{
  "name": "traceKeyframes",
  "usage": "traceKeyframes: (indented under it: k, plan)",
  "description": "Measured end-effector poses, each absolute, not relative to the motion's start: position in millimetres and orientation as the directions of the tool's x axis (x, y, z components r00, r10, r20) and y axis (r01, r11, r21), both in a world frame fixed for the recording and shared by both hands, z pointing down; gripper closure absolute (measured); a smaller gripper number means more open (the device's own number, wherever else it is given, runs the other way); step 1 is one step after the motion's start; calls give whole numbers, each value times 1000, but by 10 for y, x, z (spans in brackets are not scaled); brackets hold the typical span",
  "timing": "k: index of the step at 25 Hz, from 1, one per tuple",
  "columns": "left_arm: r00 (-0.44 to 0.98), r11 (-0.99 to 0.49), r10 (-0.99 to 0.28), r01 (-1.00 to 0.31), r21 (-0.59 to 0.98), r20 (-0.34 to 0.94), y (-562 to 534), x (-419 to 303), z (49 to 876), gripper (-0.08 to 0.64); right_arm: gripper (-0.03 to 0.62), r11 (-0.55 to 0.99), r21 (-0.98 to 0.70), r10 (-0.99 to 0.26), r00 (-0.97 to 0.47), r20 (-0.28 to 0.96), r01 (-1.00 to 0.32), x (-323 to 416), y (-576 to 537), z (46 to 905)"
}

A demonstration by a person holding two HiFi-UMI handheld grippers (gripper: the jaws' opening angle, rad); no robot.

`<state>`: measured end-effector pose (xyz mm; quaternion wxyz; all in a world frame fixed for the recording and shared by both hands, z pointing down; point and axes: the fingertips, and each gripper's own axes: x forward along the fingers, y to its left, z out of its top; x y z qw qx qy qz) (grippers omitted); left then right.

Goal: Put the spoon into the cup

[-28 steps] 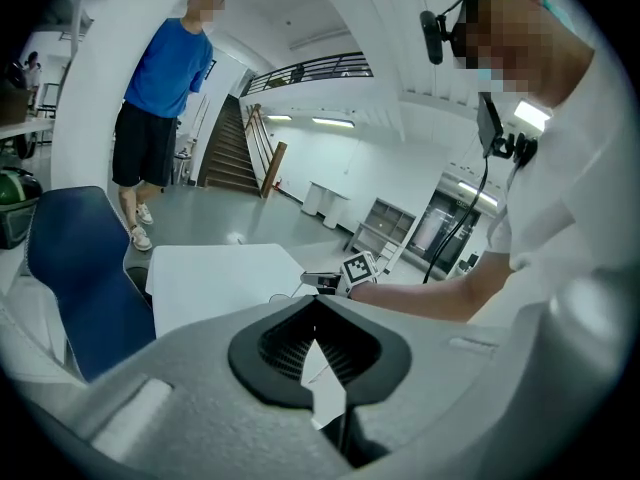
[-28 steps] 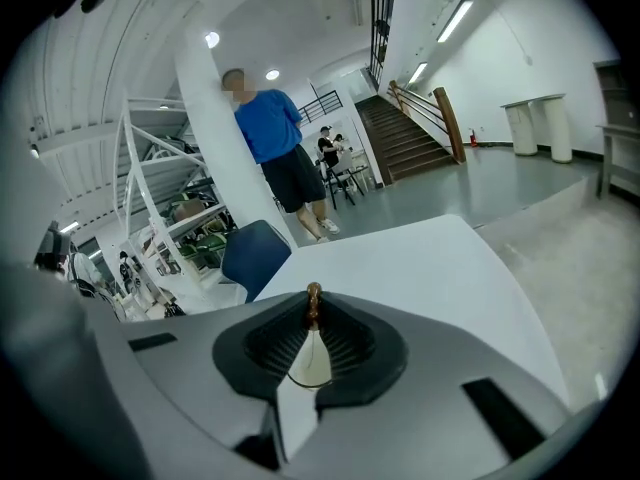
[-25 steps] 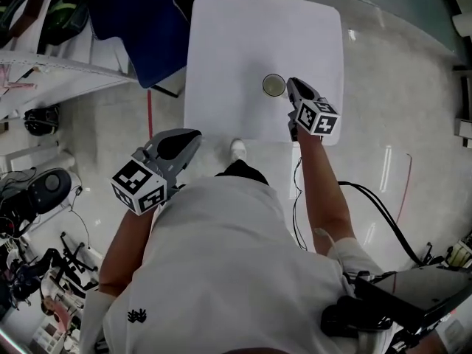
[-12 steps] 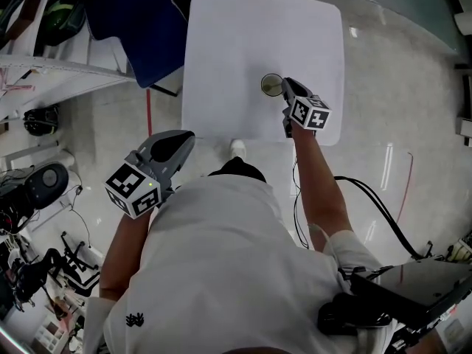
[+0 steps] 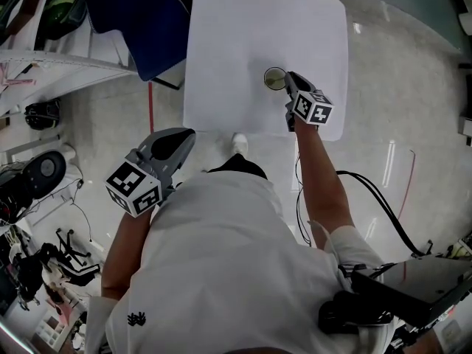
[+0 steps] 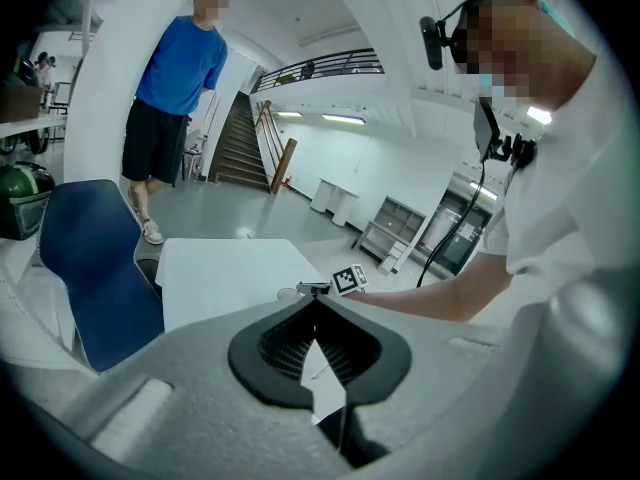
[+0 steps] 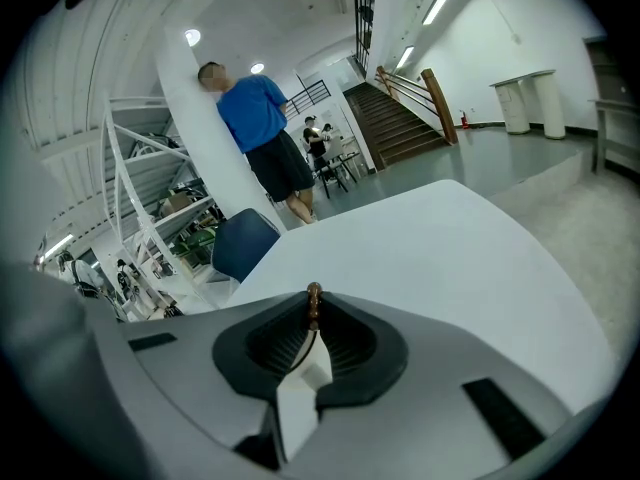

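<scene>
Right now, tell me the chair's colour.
The chair is dark blue, clearest in the head view.

No words or numbers legible. Left cube point(image 5: 135, 189) and right cube point(image 5: 313, 109): black-and-white square marker patterns, no lettering. White shirt point(image 5: 221, 271): one small dark emblem point(image 5: 136, 317), too small to read

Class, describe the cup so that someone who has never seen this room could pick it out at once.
Find the white table on the pale floor. On its right half in the head view, just ahead of the right gripper that holds the spoon, stands the cup. It alone stands on the table, a small round rim seen from above.
</scene>
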<state>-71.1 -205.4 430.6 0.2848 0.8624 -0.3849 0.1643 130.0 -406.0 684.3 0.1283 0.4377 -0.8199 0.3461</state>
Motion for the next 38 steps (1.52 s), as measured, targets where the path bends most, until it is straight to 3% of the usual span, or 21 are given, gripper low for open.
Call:
traceKeyframes:
  k: [7,17,38]
  plan:
    - [645,-544,-576,-761,353,502,-1980,-729,4281,555,540,372,-457,-641,-579,503,-808,1319,-4056,6840]
    - [646,-552,-583,-760,343,492,-1911,-839,4230,555,428,374,-438,-656,-567,498,-817,1310,-4073,6772]
    - [718,-627,-563,-693,355,409,-1259,-980,3968,555,440,331,-377,-736,-487,470,-865,1499,-3220,6033]
